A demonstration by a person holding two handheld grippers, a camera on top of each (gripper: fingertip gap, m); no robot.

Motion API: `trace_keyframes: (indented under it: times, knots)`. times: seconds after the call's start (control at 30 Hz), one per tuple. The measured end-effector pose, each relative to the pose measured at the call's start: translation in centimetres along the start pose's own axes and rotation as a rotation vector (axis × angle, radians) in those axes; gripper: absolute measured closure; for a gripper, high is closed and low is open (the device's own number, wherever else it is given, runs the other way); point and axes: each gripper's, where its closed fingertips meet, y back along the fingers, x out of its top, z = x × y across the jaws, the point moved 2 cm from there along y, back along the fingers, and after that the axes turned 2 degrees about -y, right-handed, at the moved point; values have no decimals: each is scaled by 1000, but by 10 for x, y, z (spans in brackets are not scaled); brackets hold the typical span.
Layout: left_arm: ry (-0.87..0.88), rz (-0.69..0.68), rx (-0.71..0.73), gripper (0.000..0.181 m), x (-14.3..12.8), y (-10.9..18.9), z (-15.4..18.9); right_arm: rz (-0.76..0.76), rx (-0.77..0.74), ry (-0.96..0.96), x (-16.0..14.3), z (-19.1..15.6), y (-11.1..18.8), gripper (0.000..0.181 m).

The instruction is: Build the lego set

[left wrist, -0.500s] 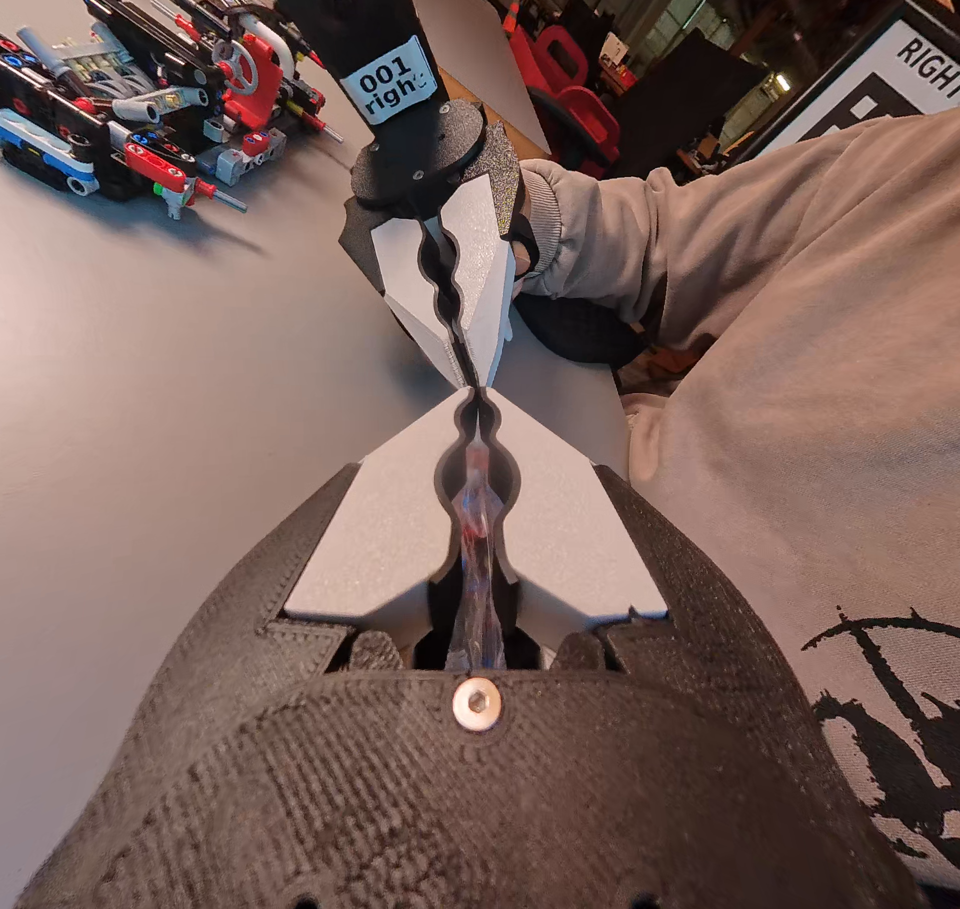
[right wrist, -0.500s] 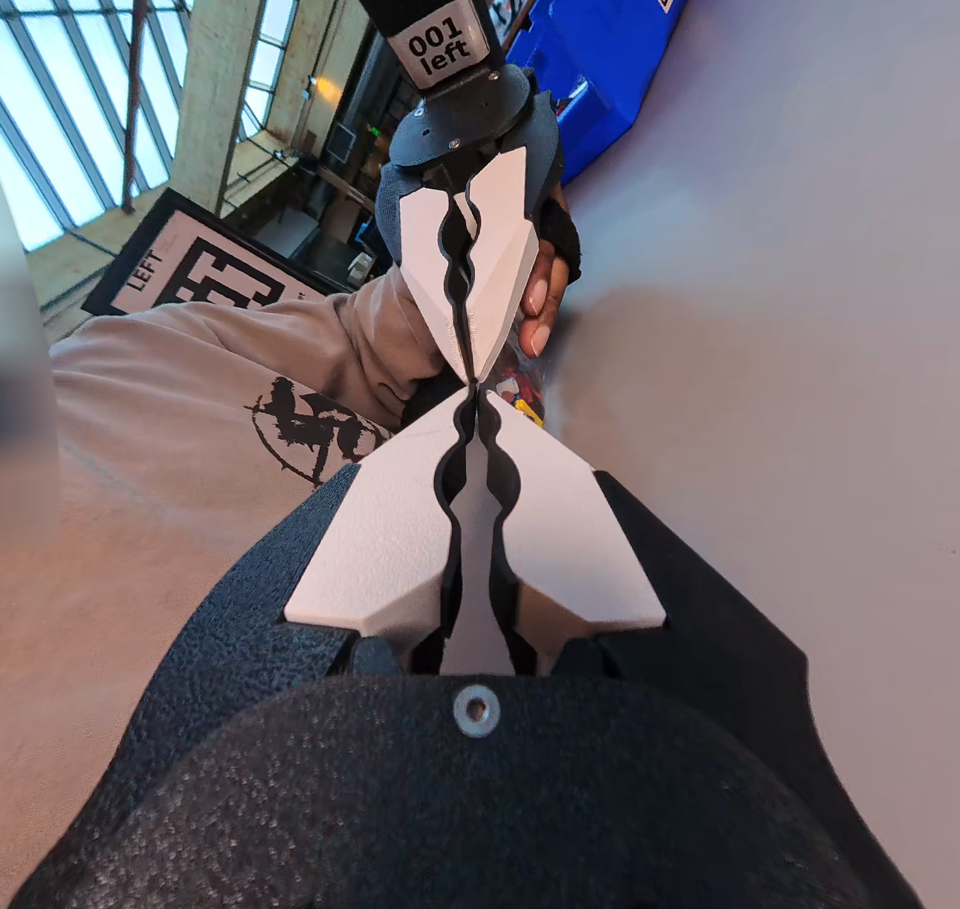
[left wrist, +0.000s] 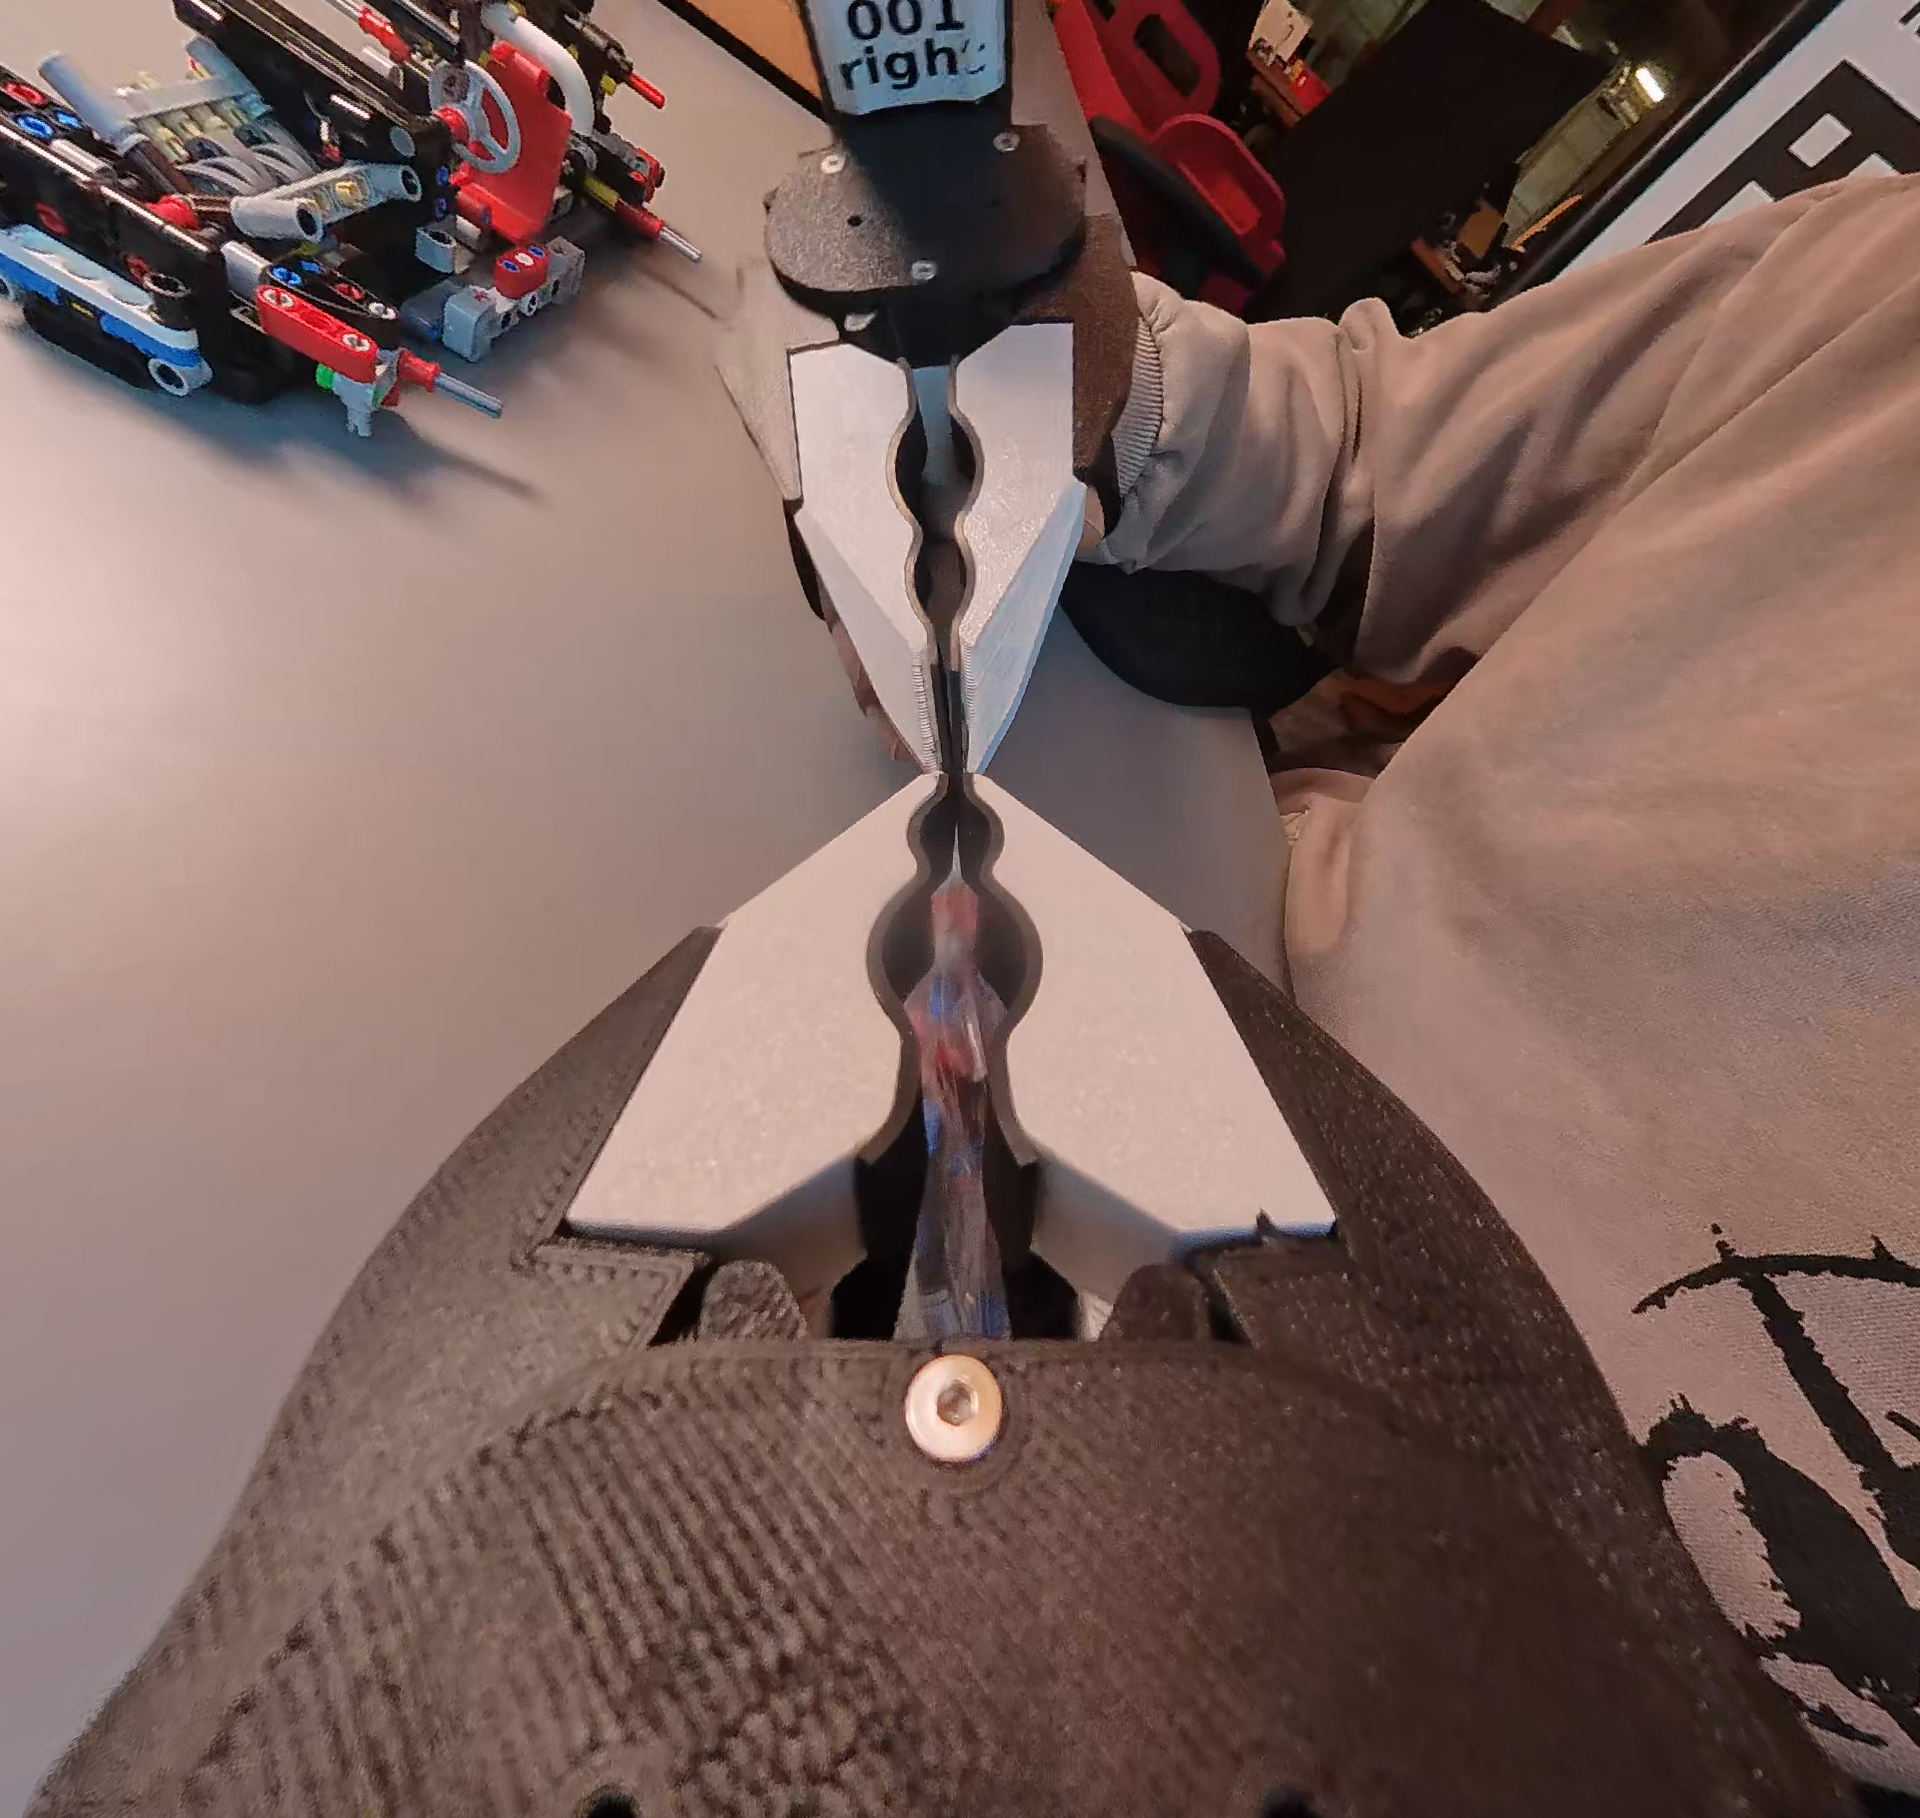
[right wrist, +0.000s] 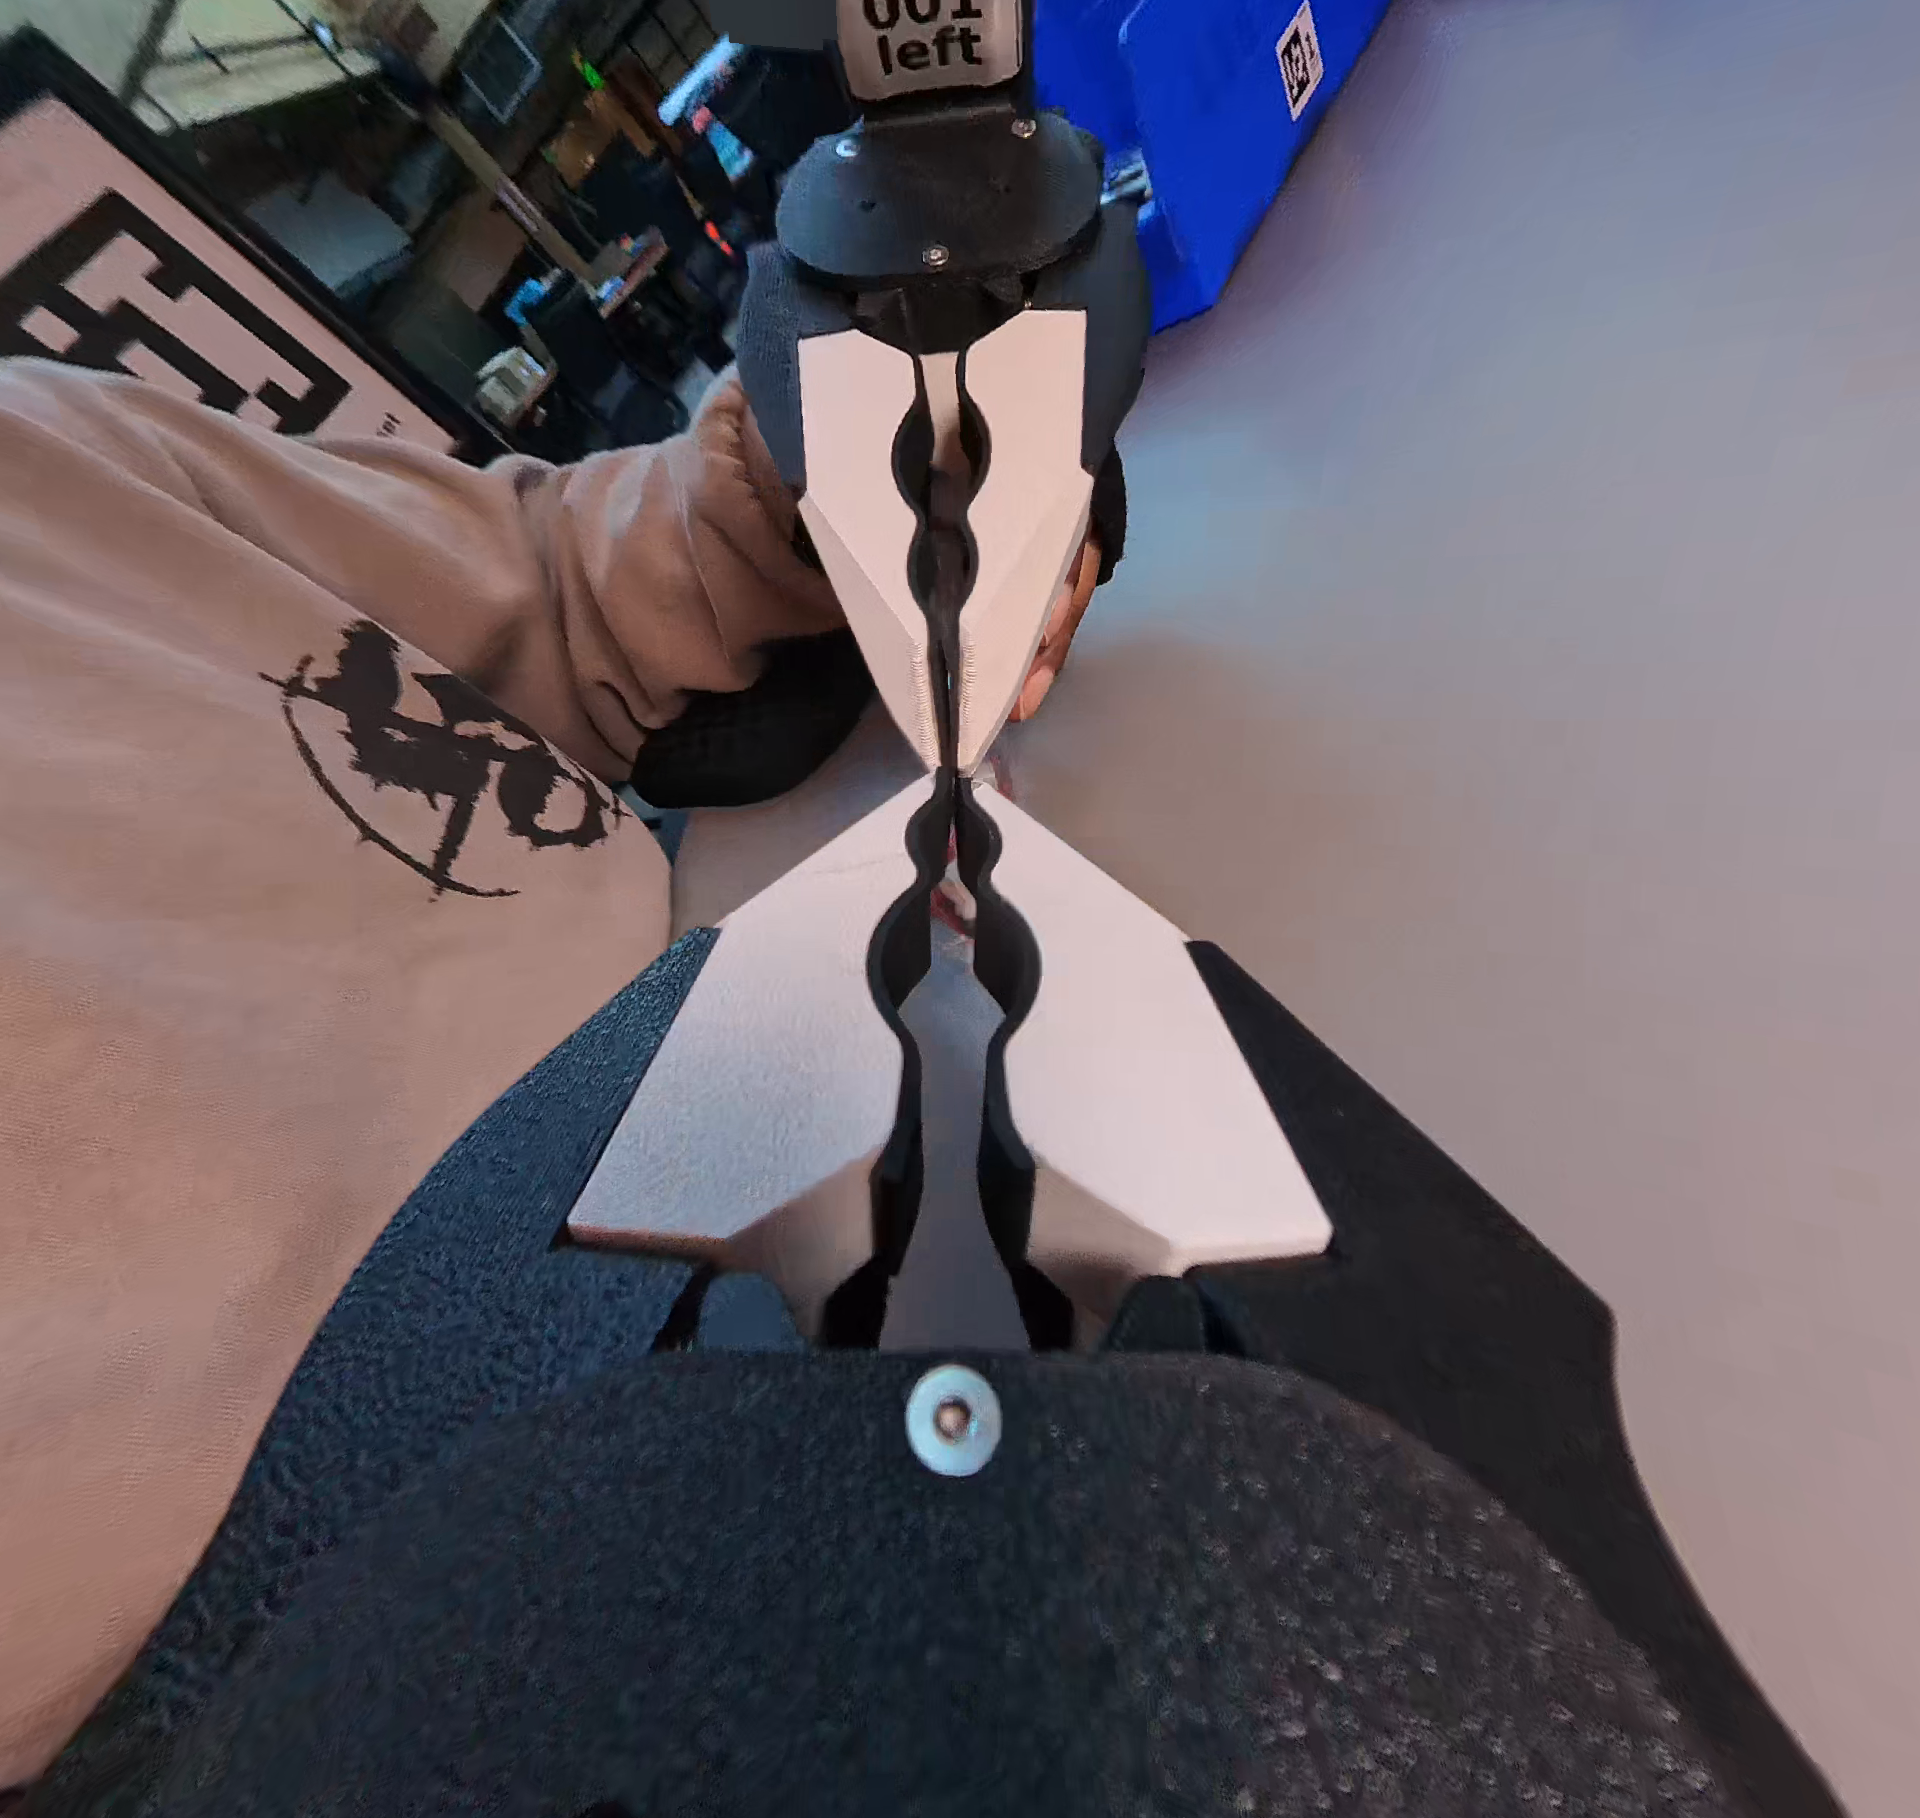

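My left gripper (left wrist: 948, 783) is shut on a clear plastic bag (left wrist: 951, 1041) of red and blue lego pieces, which runs back between its white fingers. My right gripper (left wrist: 948, 752) faces it tip to tip, shut, pinching the same bag's edge at the tips. In the right wrist view my right gripper (right wrist: 948, 783) meets the left gripper (right wrist: 945, 752), and a bit of the bag (right wrist: 951, 901) shows under its fingers. A partly built black, red and blue lego model (left wrist: 312, 210) lies on the grey table (left wrist: 364, 833), far left of both grippers.
The person's beige sweatshirt (left wrist: 1558, 833) fills the near side at the table edge (left wrist: 1262, 760). Blue bins (right wrist: 1247, 106) stand at the table's far end in the right wrist view. Red chairs (left wrist: 1174, 137) stand beyond the table. My left and right fingertips are right by each other.
The right gripper has swung from a tilt to straight in line with the left one, still tip to tip. Both stay shut, and both have shifted a little over the table.
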Motion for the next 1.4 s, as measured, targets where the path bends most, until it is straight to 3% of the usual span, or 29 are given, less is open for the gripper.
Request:
trace_keyframes:
  times: [0.17,0.77,0.87,0.97,1.03,1.13,1.4]
  knots:
    - [2,-21,5,181,-3,-3,0,-74,-122,258,-5,-3,0,181]
    - [-94,-75,51,181,-5,-3,7,-81,-106,228,-4,-9,-2,181]
    - [-38,-68,77,181,-3,-1,0,-73,-199,409,-2,-5,-2,181]
    - [-8,-71,105,181,-5,0,-8,-115,-363,756,-3,0,-4,181]
    - [12,-88,200,181,-11,7,-27,-120,-369,969,-10,-10,-9,181]
    - [22,-52,162,181,-6,19,-23,-150,-495,1168,-16,-6,-7,181]
    - [-25,15,74,181,3,16,-7,-6,-406,918,0,-12,1,181]
